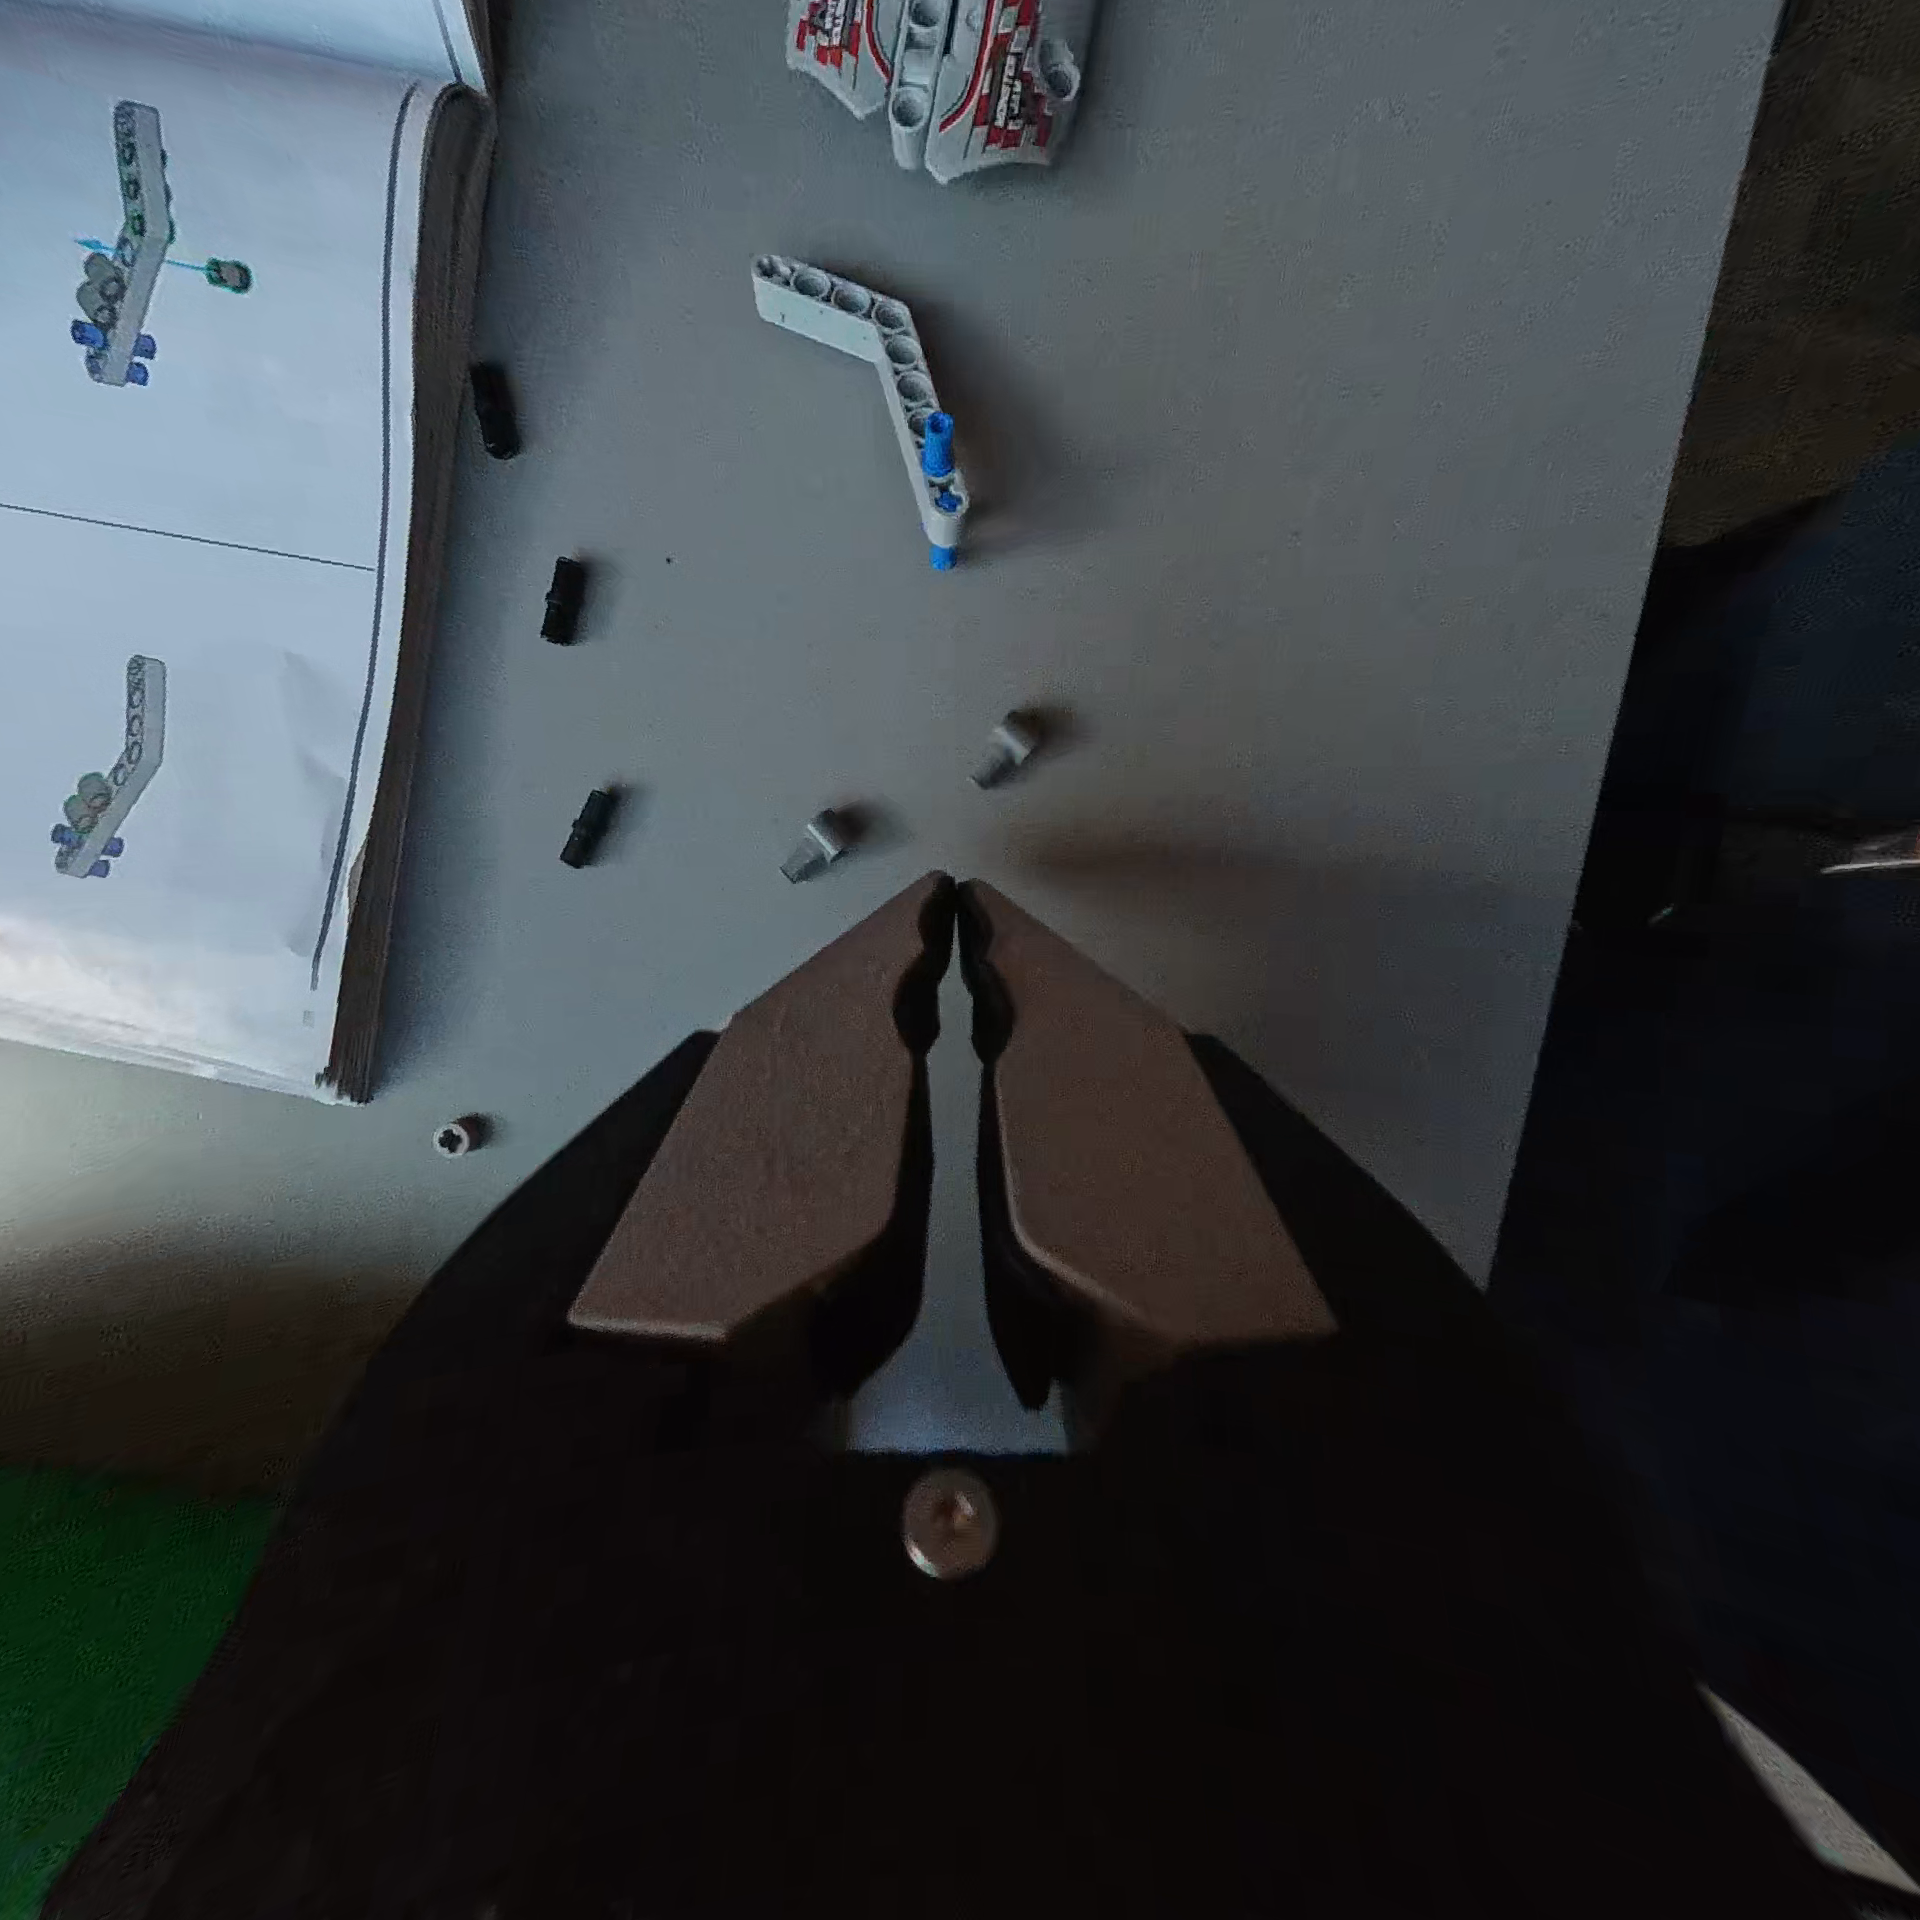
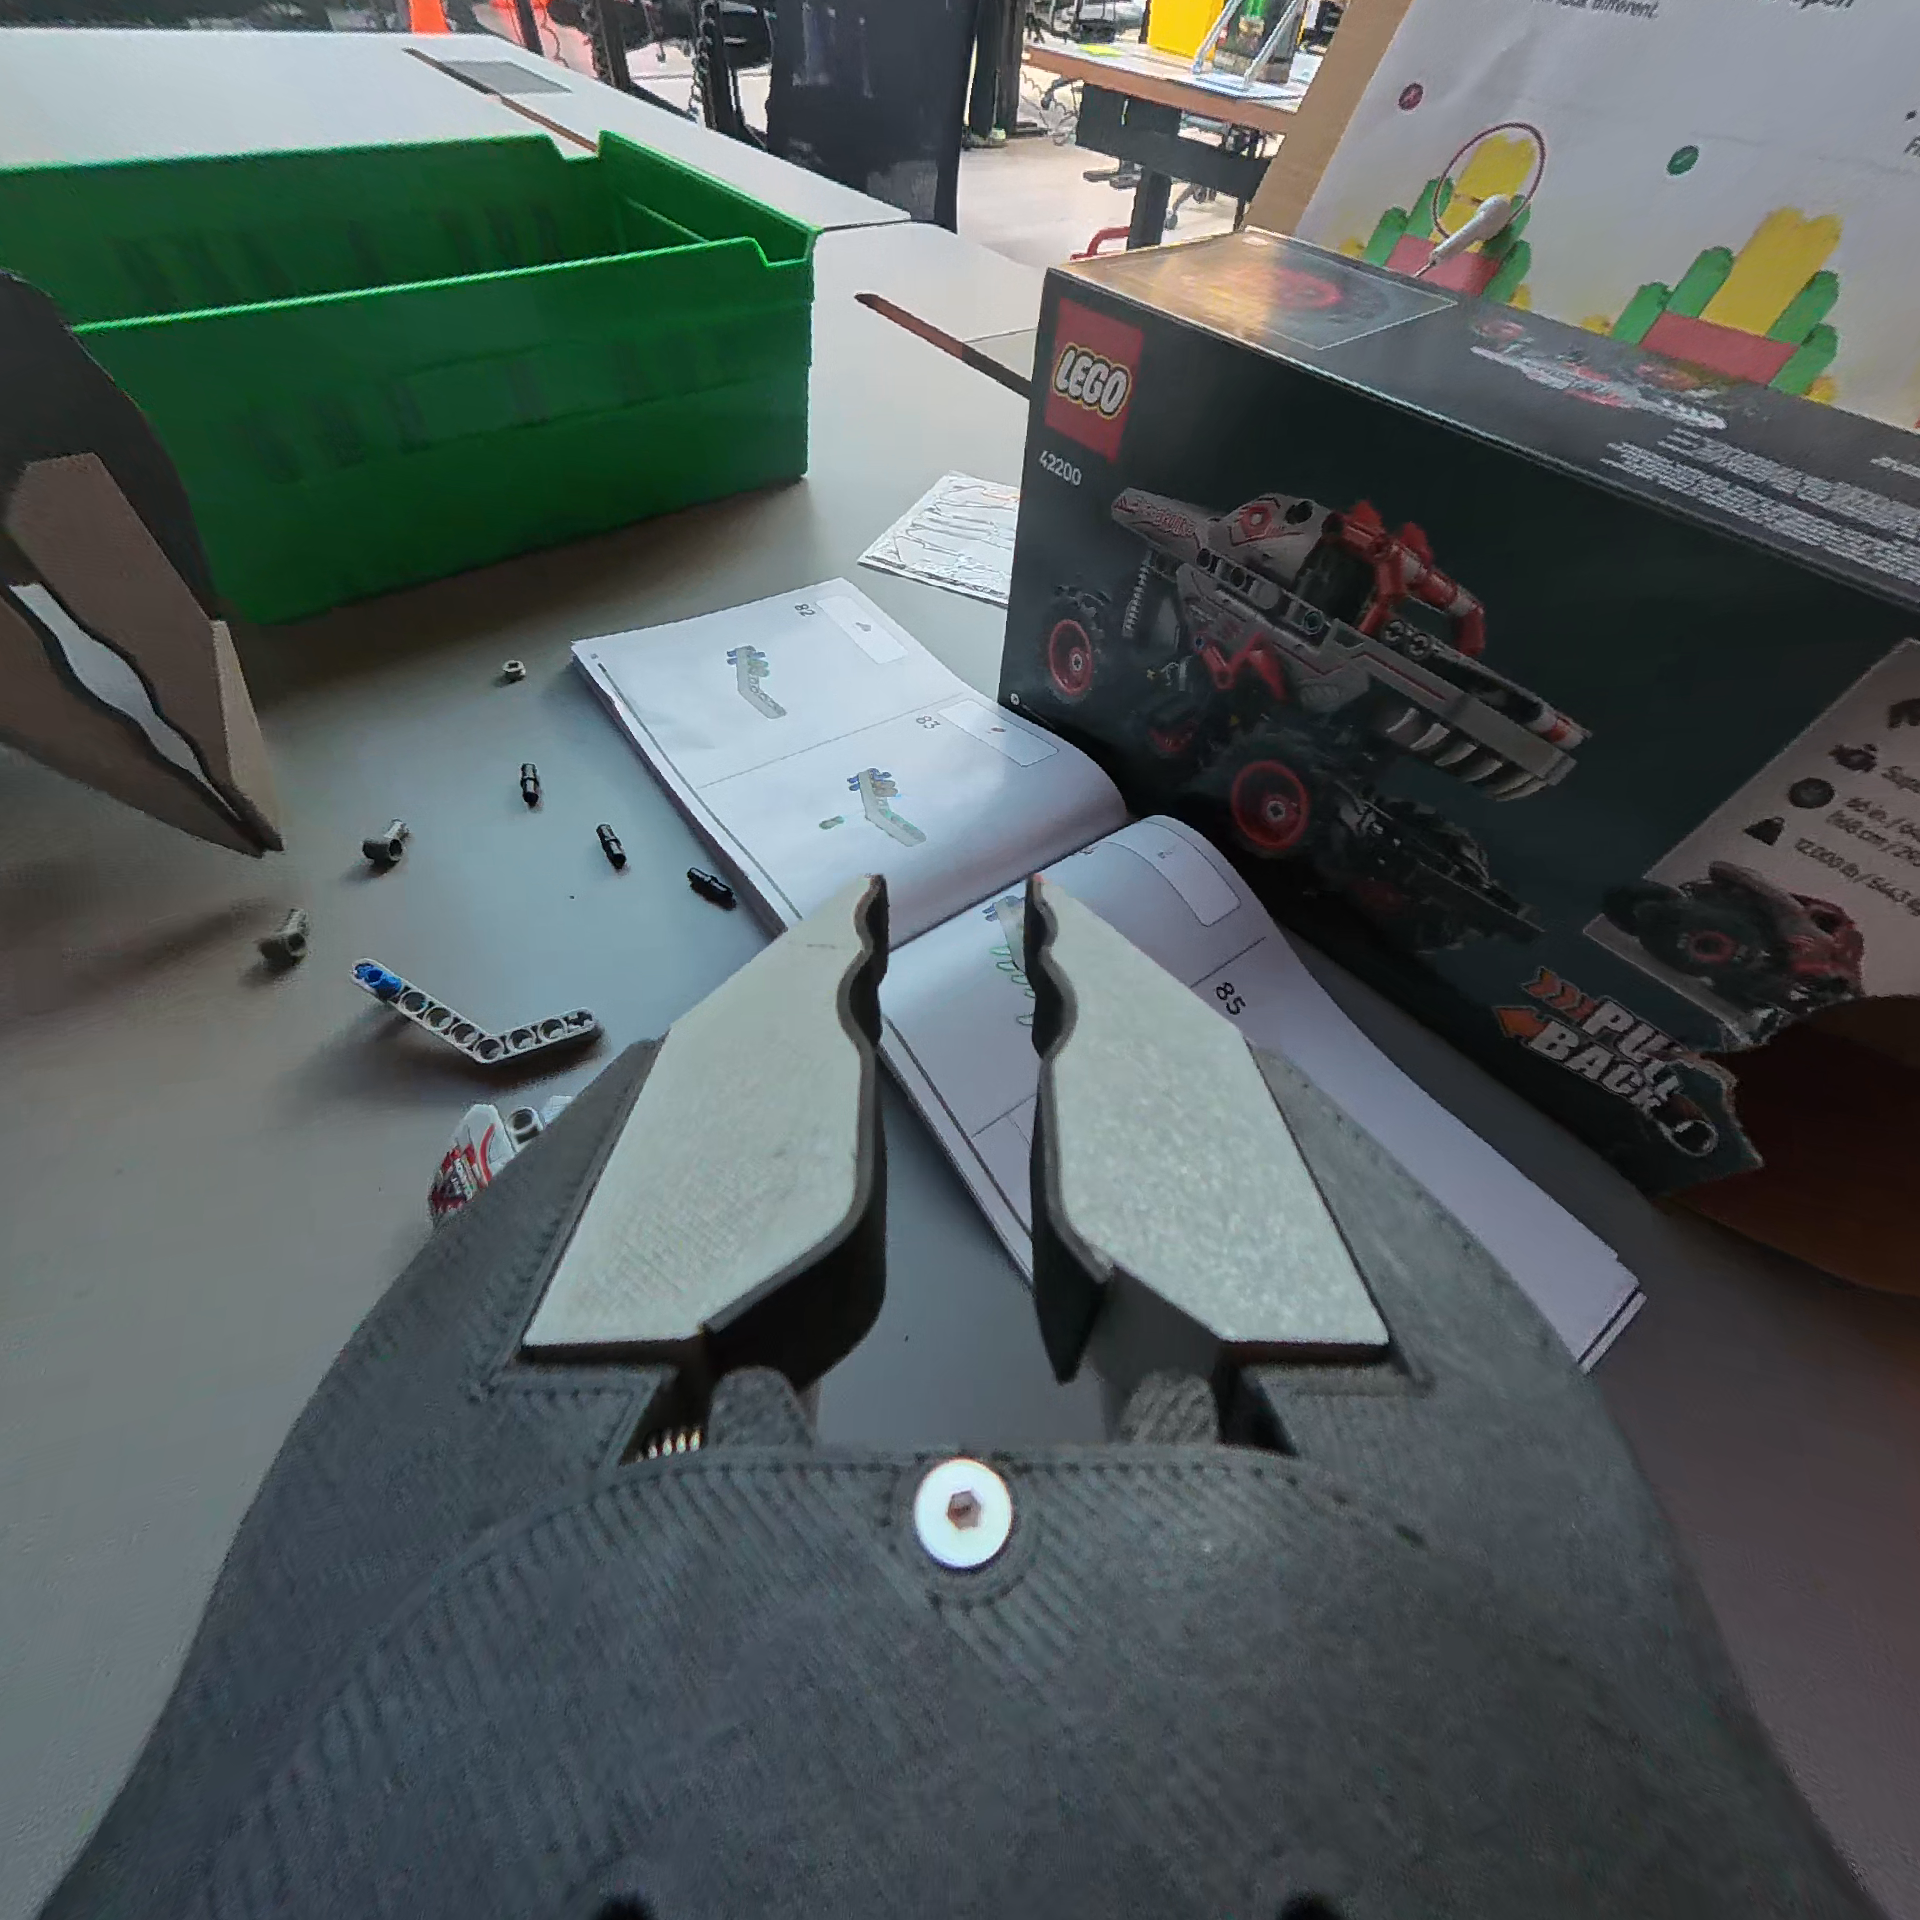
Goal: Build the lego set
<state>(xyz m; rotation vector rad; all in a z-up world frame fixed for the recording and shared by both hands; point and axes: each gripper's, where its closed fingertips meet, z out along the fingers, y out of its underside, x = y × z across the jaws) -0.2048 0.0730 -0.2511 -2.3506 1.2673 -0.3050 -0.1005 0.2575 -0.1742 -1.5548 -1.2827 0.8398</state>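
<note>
Your left gripper (image 1: 954, 883) hangs over the grey desk (image 1: 1299, 644) with its jaws pinched together at the tips and nothing between them. Just past those tips lie two small grey connectors (image 1: 821, 844) (image 1: 1006, 750), one to each side. Farther ahead of the connectors rests the bent grey beam (image 1: 868, 358), with a blue pin (image 1: 940, 457) pushed through its near end, well clear of the jaws. To the left of the beam three black pins (image 1: 589, 828) (image 1: 562, 600) (image 1: 495, 409) lie in a row along the edge of the open instruction booklet (image 1: 208, 540). Beyond the beam sits a grey panel assembly with red stickers (image 1: 940, 88).

Your right gripper (image 2: 956, 883) holds its jaws parted with a clear gap, empty, poised above the booklet (image 2: 831, 727); the beam (image 2: 488, 1029) lies on the desk to their left. Right of the booklet stands the set's box (image 2: 1455, 675), and far behind the beam a green bin (image 2: 416, 343).
</note>
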